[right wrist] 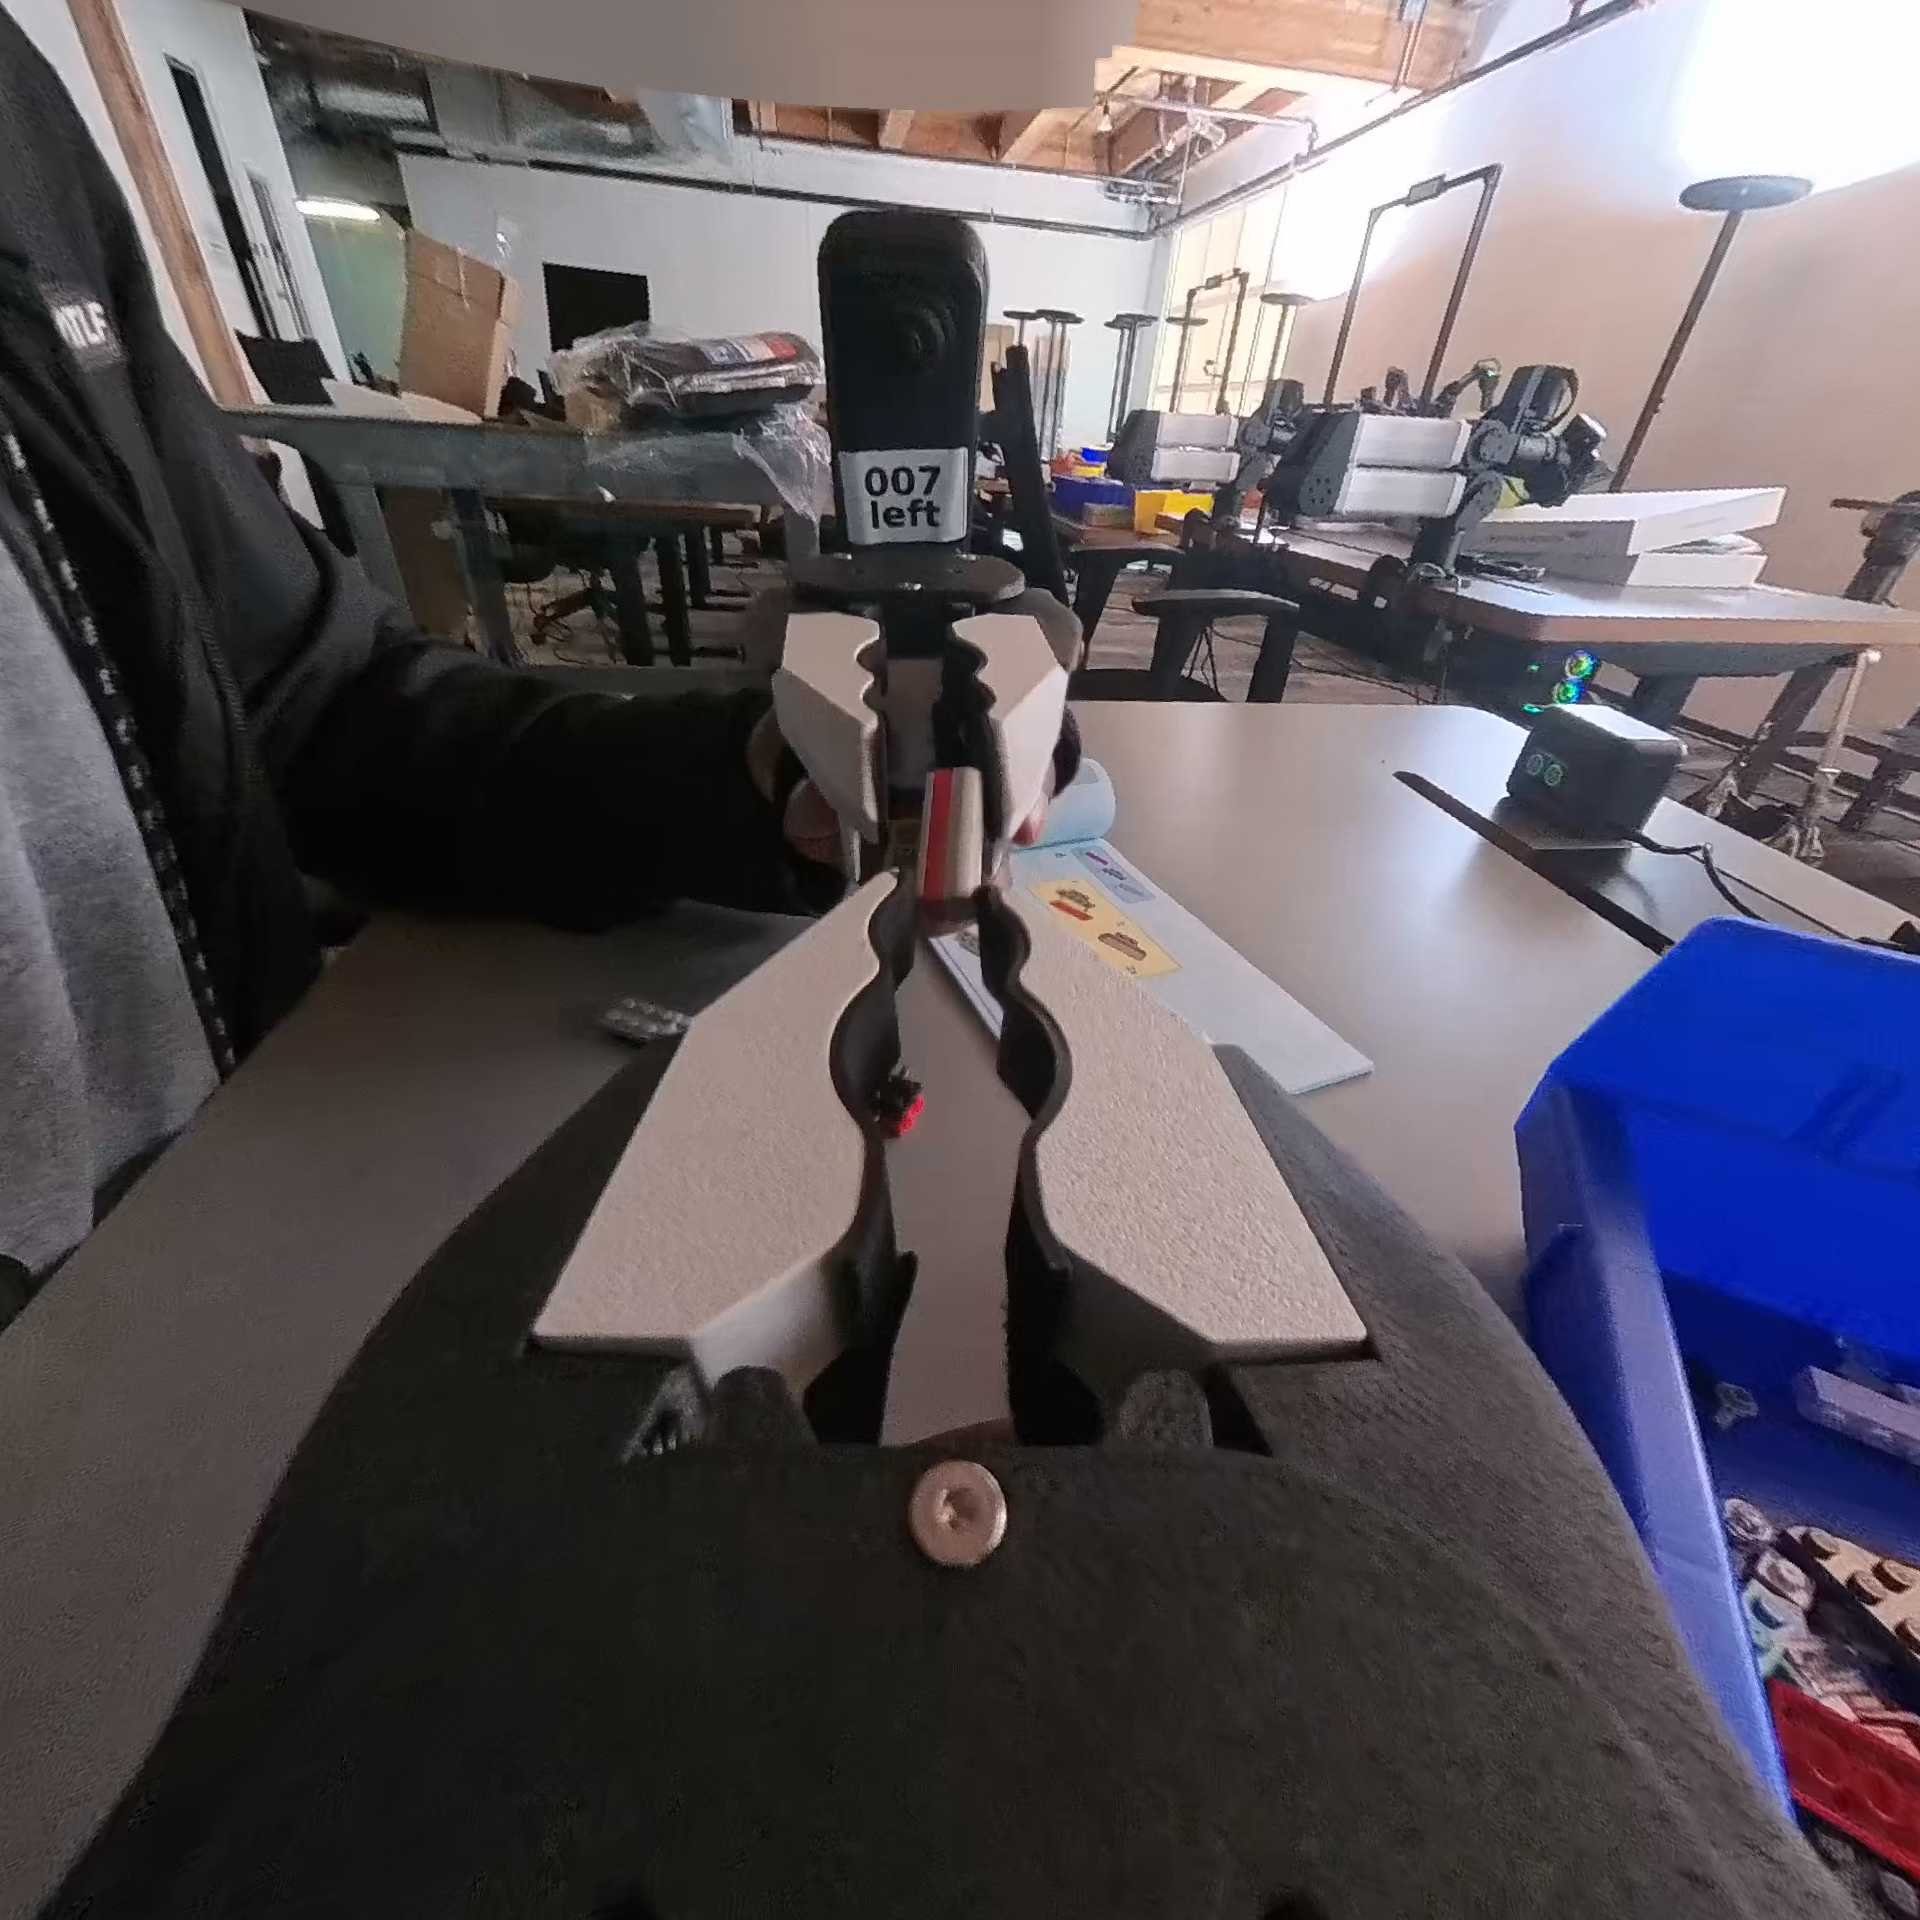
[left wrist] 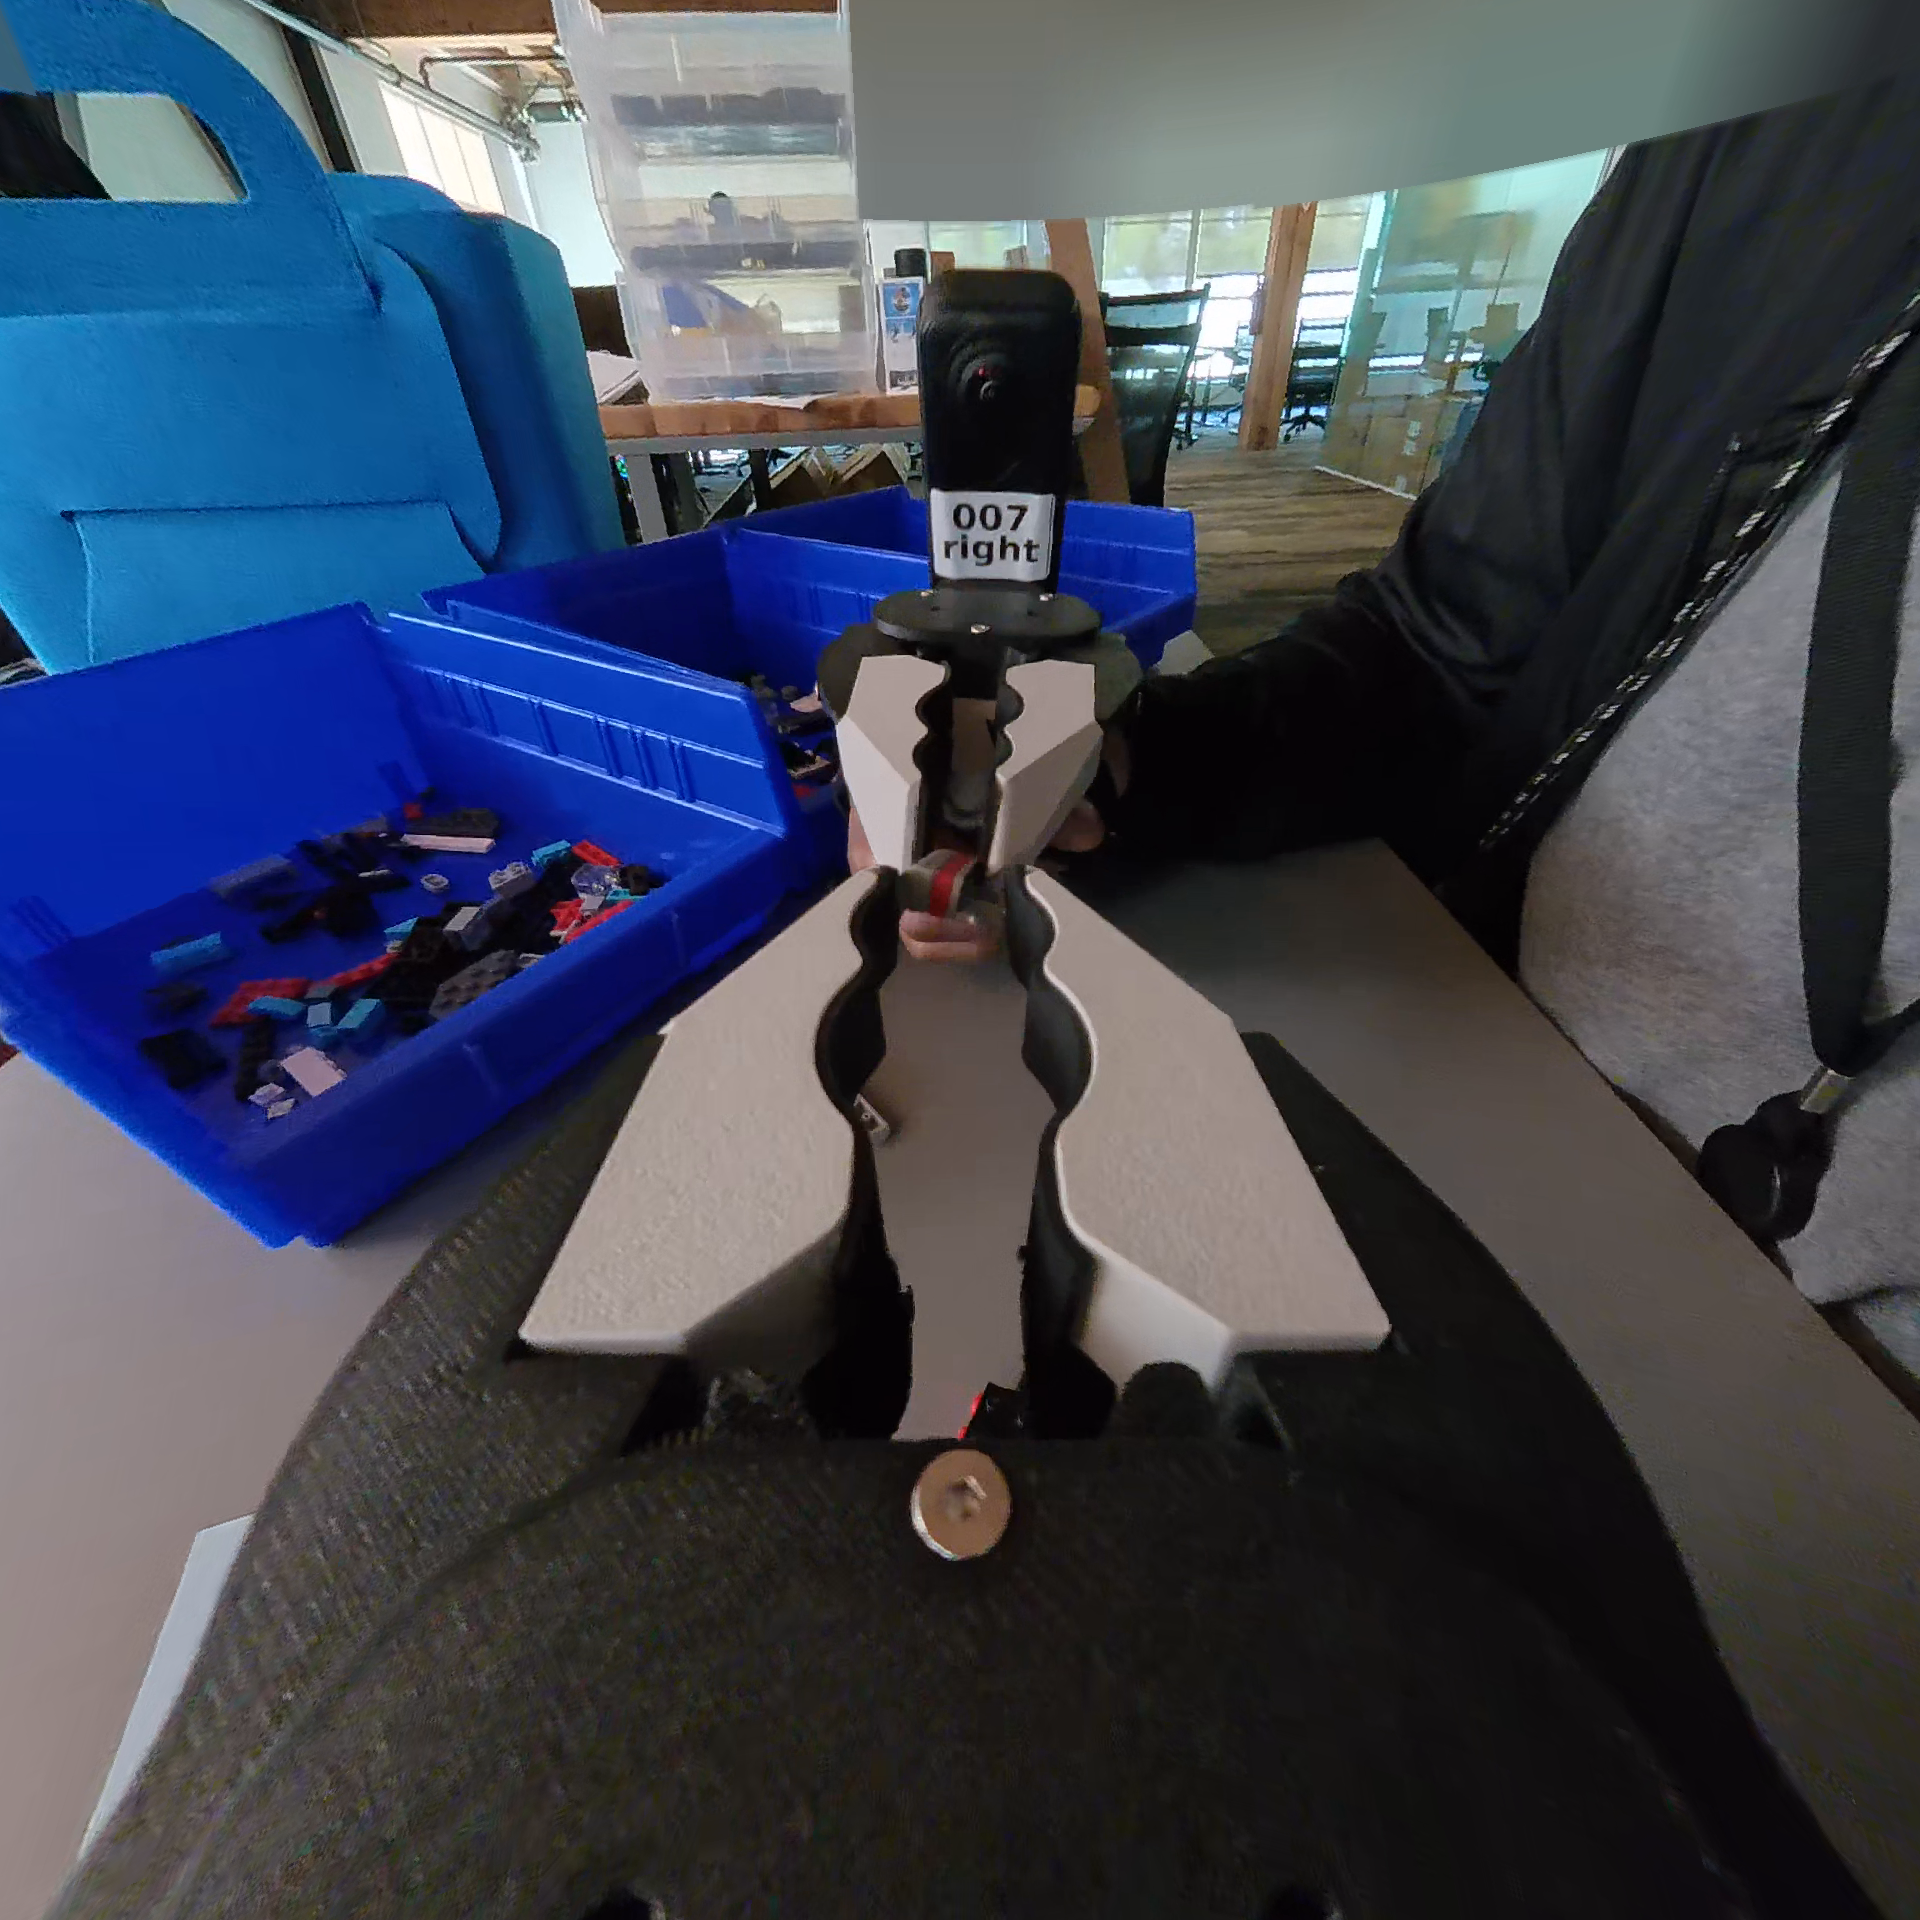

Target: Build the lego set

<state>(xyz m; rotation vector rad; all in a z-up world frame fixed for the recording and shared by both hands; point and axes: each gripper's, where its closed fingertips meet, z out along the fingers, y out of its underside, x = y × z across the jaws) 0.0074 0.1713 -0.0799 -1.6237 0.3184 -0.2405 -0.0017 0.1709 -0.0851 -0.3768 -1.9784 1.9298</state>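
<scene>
A small grey lego assembly with a red stripe hangs in the air between my two grippers, which face each other tip to tip over the table. My left gripper is closed on it at the fingertips. In the right wrist view the assembly sits between the far left gripper's fingers, and my right gripper pinches its near end. The right gripper also shows in the left wrist view, held by a hand. A blue bin at the left holds several loose black, red, blue and grey bricks.
A second blue bin stands behind the first. The instruction booklet lies open on the table under the grippers. A small red and black piece and a grey plate lie on the table. The person's torso is close by. Another blue bin is at the right. Both grippers' tips are close together, under 4 cm apart.
</scene>
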